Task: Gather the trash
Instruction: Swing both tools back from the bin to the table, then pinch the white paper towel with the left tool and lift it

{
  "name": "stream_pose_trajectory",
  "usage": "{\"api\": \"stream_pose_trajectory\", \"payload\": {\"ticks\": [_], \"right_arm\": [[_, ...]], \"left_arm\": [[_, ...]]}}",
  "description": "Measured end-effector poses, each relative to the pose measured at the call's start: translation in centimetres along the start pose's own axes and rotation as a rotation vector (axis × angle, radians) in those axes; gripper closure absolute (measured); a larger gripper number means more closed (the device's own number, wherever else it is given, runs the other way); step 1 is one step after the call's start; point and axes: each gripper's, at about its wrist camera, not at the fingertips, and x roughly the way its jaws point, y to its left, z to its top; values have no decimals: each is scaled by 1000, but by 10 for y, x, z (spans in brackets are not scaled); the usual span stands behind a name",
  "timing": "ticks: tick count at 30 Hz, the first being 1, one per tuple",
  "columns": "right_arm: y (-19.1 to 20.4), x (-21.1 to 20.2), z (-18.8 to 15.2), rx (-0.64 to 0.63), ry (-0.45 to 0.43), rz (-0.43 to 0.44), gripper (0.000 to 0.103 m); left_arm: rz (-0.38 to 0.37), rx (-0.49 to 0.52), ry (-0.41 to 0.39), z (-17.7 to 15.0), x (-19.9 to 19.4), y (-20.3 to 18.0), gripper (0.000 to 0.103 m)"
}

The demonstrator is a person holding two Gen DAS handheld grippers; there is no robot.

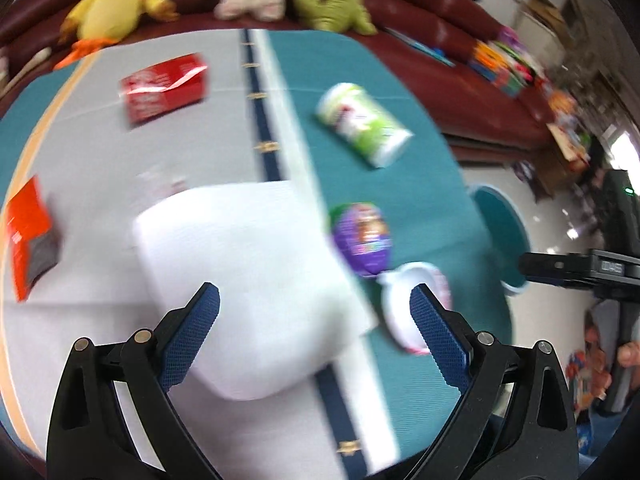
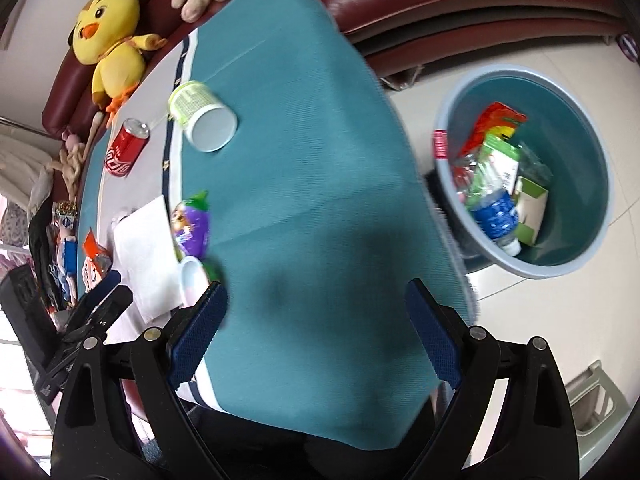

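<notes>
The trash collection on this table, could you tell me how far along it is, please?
Partly done: the basin already holds bottles and wrappers. Nothing is in hand; left gripper and right gripper are open and empty. Left: green cup, red can, purple packet, white tissue.

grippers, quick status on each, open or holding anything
Left gripper: open, holding nothing, above the white tissue.
Right gripper: open, holding nothing, above the teal tablecloth.

- Green-and-white paper cup (image 2: 201, 115), on its side on the teal cloth, open mouth showing.
- Red soda can (image 2: 126, 148), lying on the grey strip.
- Purple snack wrapper (image 1: 363, 238) beside a white sheet (image 1: 244, 276).
- Small white cup (image 1: 404, 304), tipped over.
- Blue-grey bin (image 2: 560, 92) on the floor, holding a bottle, cartons and wrappers.
</notes>
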Motion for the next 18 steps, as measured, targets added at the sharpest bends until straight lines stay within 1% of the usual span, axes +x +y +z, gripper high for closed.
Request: {"api": "stream_pose_trajectory", "payload": {"ticks": [3,8,11,14,15,17,18], "right_arm": [[17,11,-4,-16,18,12,14],[37,26,-13,-46,45,16,14],[42,33,-18,-47,62,33,14],[42,35,-22,-41,71,42,14],[41,35,-22,-39,71,42,14],[39,36,-23,-36,71,41,14],[37,37,-24,-32,73,42,14]], "left_arm": [[42,-31,5,-8,3,13,7],[63,-30,39,-16,15,16,7],[88,-13,32,-20,20,10,7],[110,-12,7,-21,22,5,7],[115,-13,2,-21,22,4,9],[131,-4,-3,-21,22,1,23],[138,0,0,-22,21,0,26]]}}
